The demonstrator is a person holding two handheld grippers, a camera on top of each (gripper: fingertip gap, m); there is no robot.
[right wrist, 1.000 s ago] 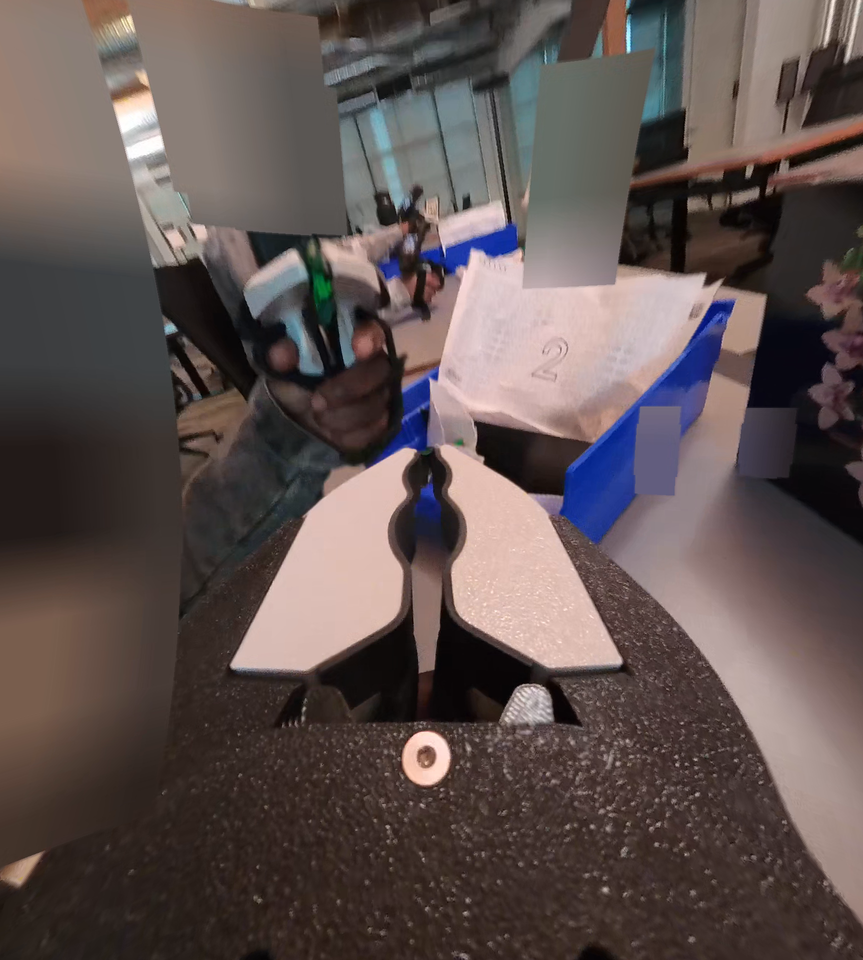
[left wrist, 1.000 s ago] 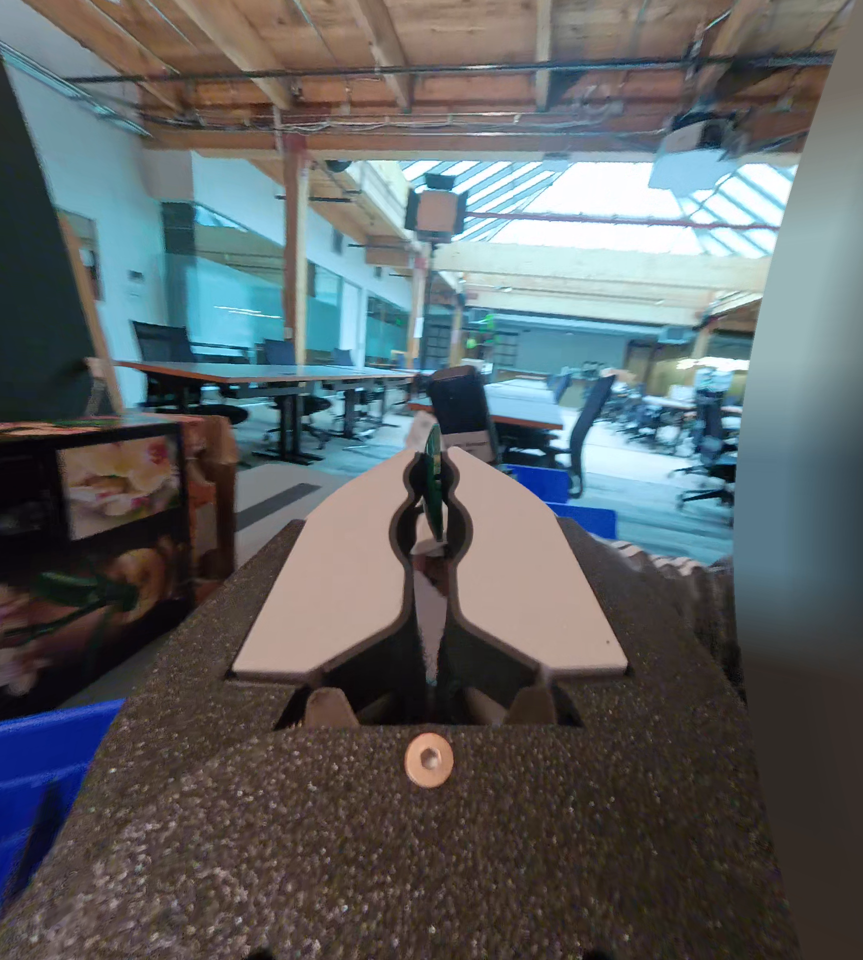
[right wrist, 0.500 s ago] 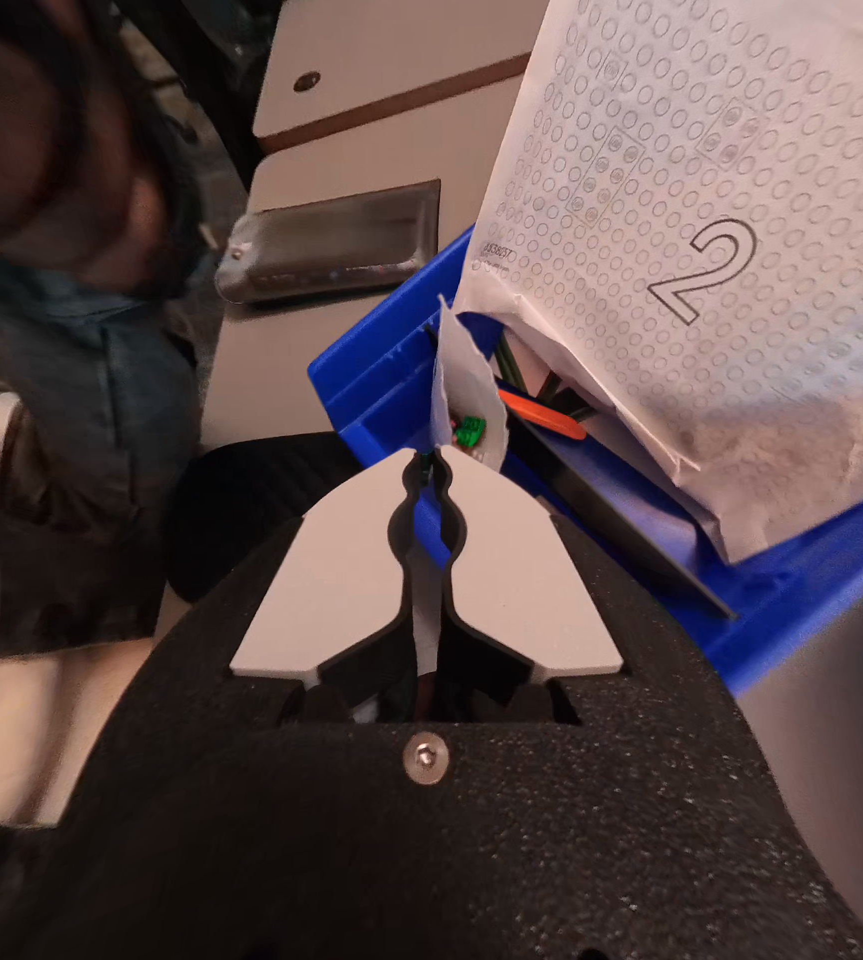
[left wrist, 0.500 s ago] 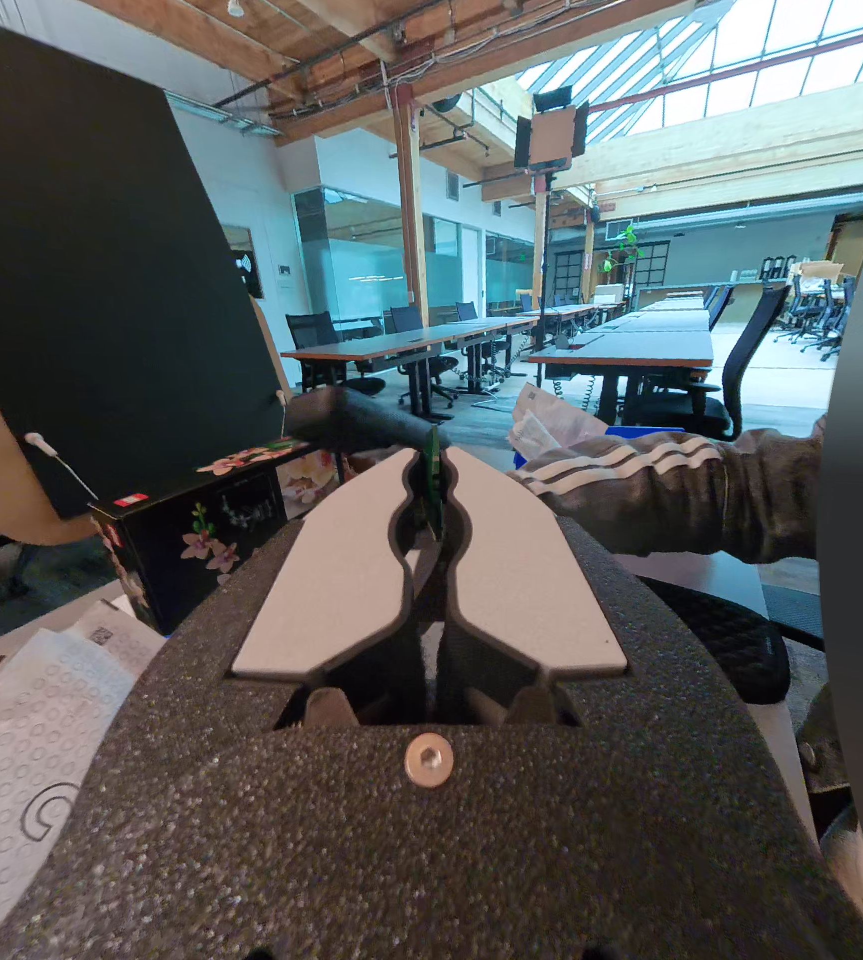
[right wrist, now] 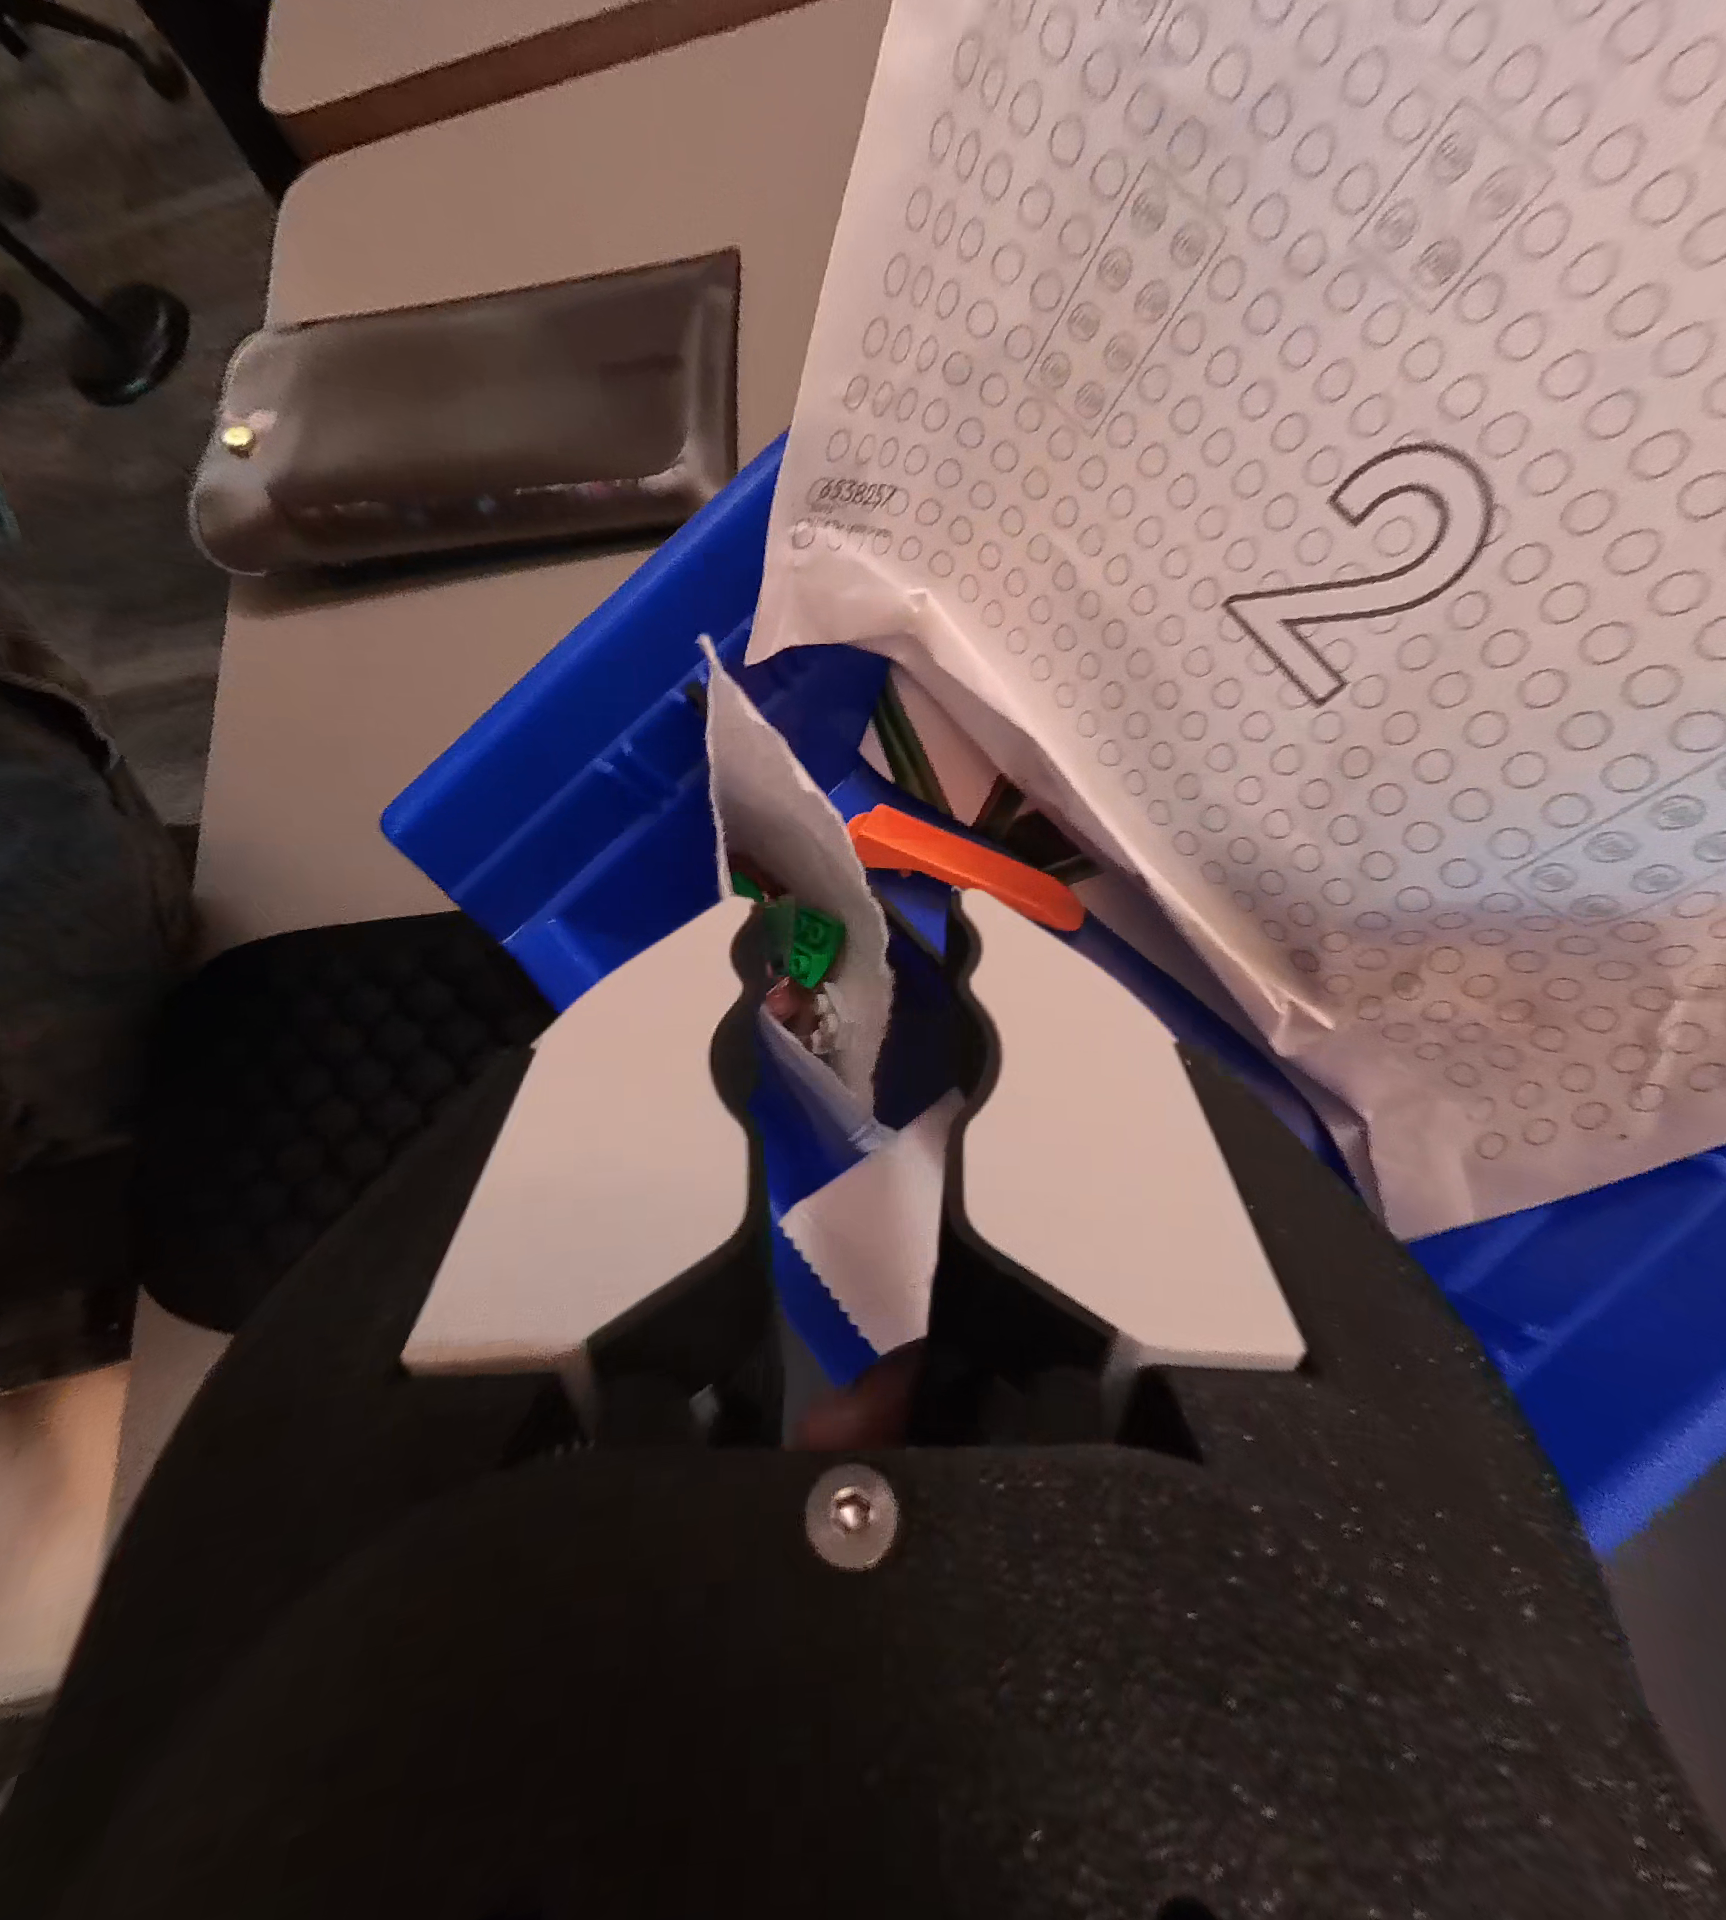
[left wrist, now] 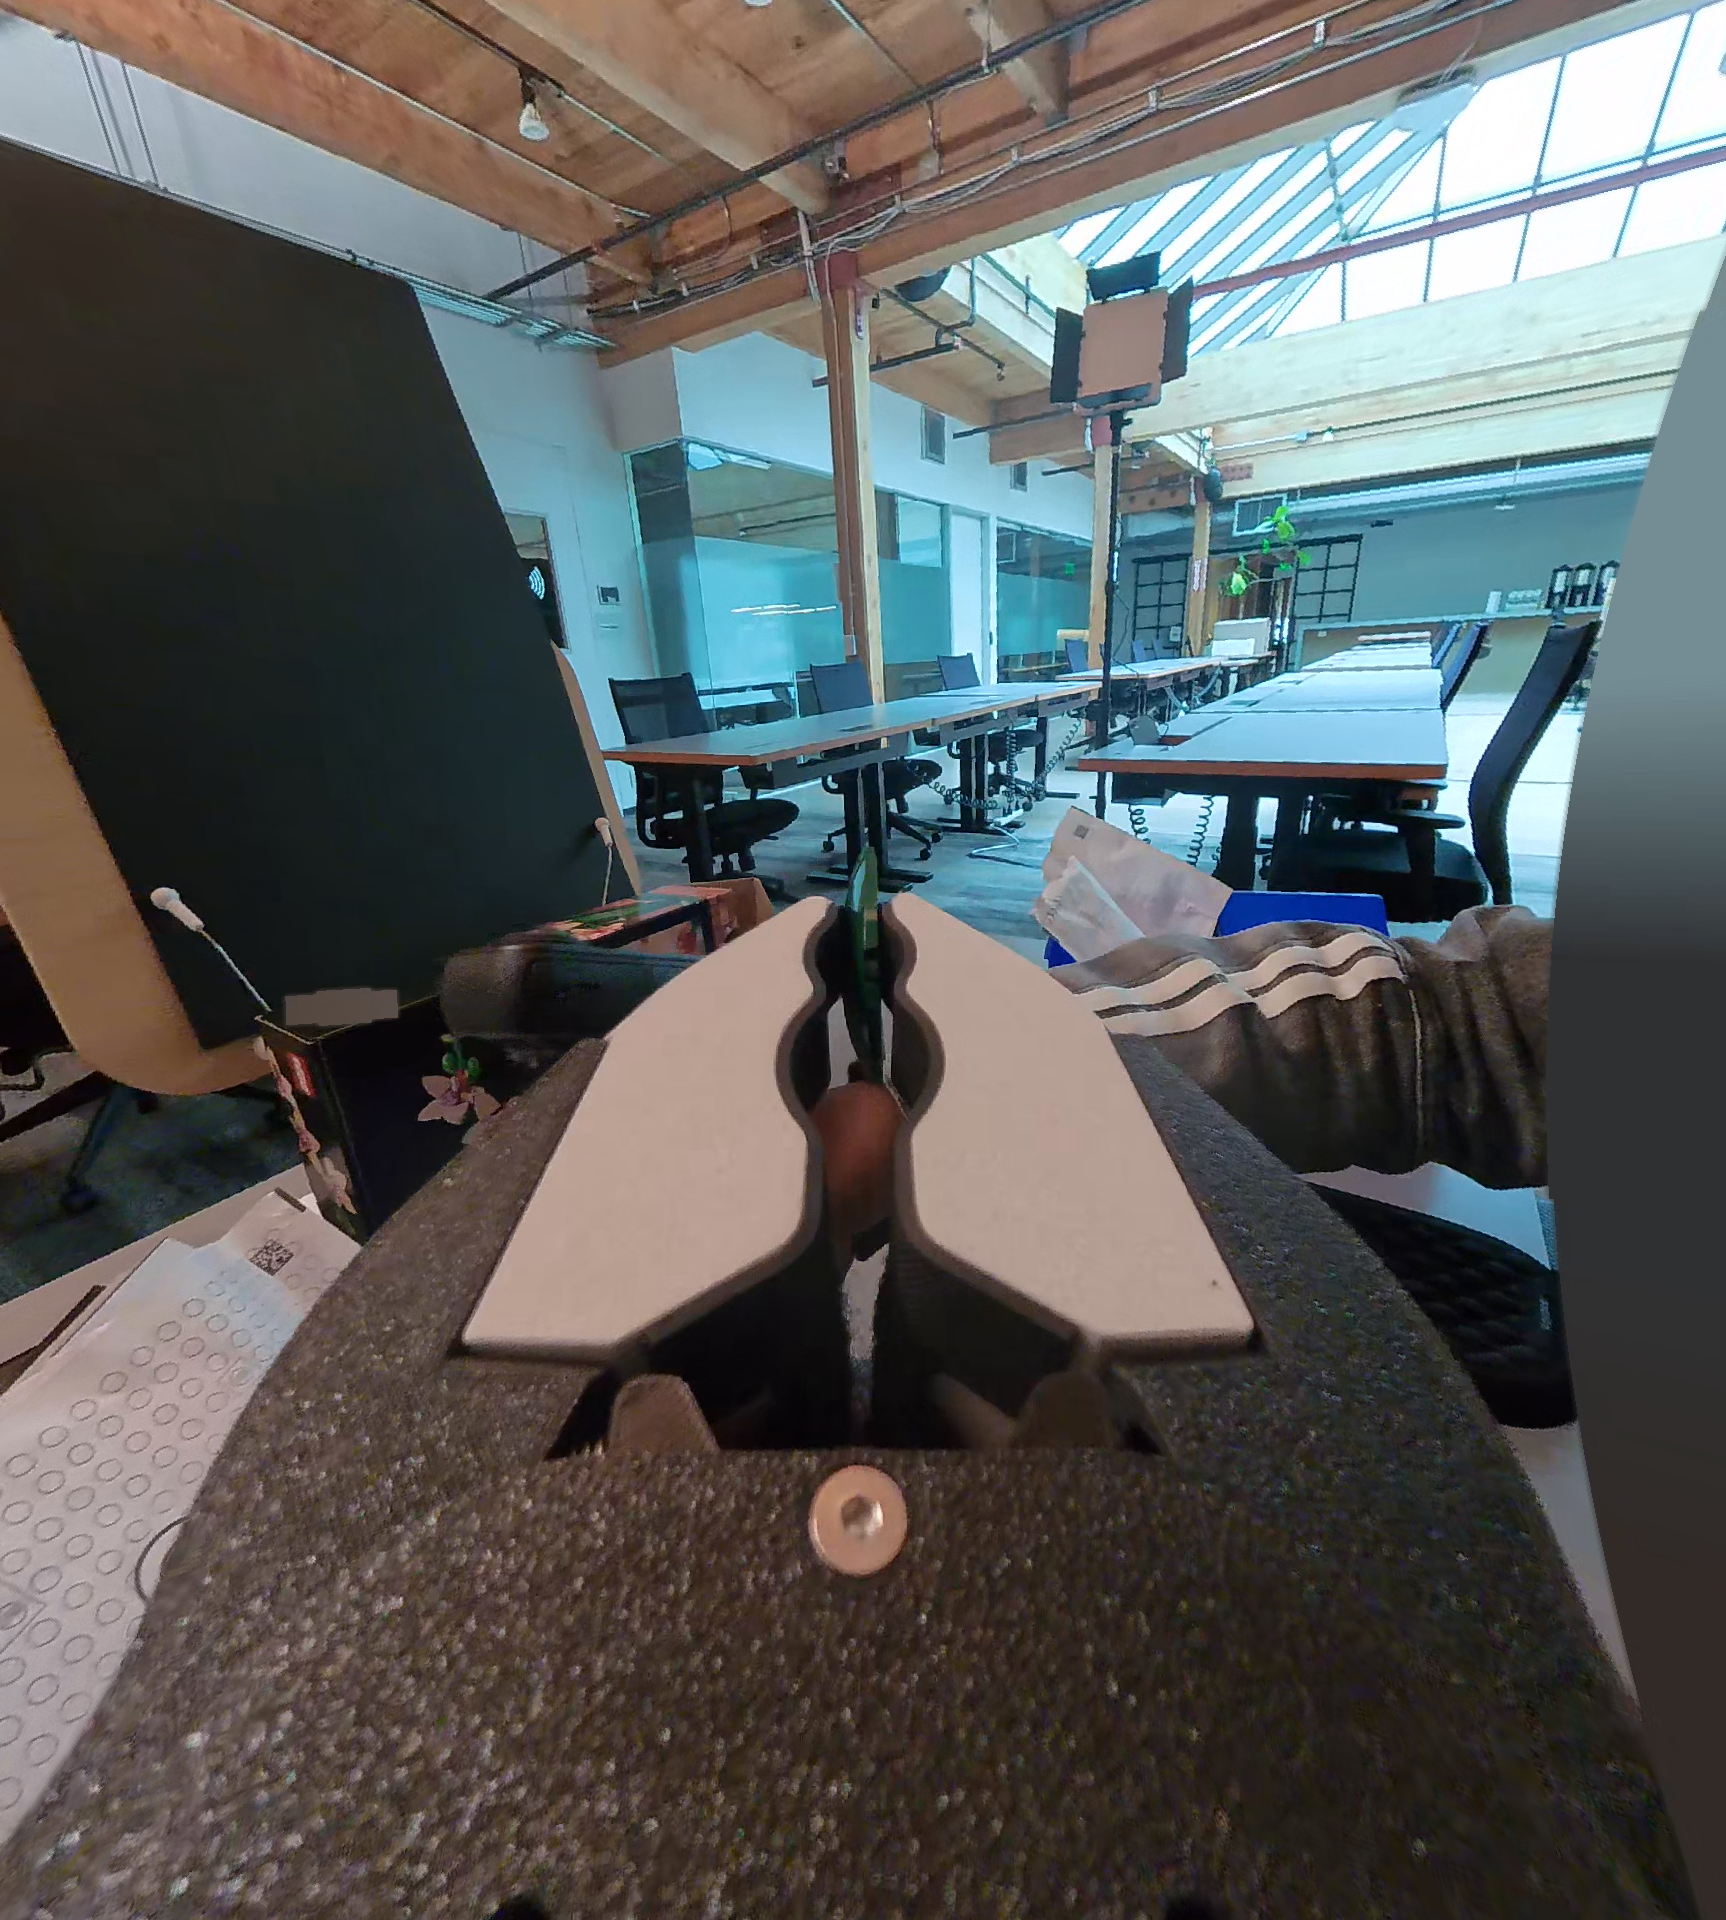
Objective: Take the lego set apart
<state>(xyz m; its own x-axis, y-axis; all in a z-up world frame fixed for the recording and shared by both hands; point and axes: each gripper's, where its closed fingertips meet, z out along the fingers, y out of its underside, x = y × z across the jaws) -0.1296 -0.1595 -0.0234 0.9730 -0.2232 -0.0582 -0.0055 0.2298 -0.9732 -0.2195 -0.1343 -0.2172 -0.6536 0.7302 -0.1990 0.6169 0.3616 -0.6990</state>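
My left gripper (left wrist: 860, 912) is shut on a thin dark green lego piece (left wrist: 861, 940) that stands upright between the fingertips, held in the air. My right gripper (right wrist: 848, 920) is open, pointing down into a blue bin (right wrist: 568, 790). Small green lego pieces (right wrist: 809, 948) lie just beyond its fingertips, inside a torn white paper bag (right wrist: 797, 831) in the bin. An orange brick separator (right wrist: 963, 864) lies in the bin beside them. A person's striped sleeve (left wrist: 1306, 1023) reaches across to the right of the left gripper.
A large white paper bag (right wrist: 1358, 468) covers most of the blue bin. A grey pouch (right wrist: 485, 416) lies on the table beyond it. A black flower-printed box (left wrist: 360, 1101), a white paper bag (left wrist: 38, 1475) and a black board (left wrist: 215, 623) are at the left. Tip to tip, the grippers are about 20 cm apart. The orange brick separator (right wrist: 963, 864) is about 8 cm from my right fingertips.
My right gripper has opened over the blue bin and let go of its small green piece. My left gripper stays shut on the green piece and has turned a little.
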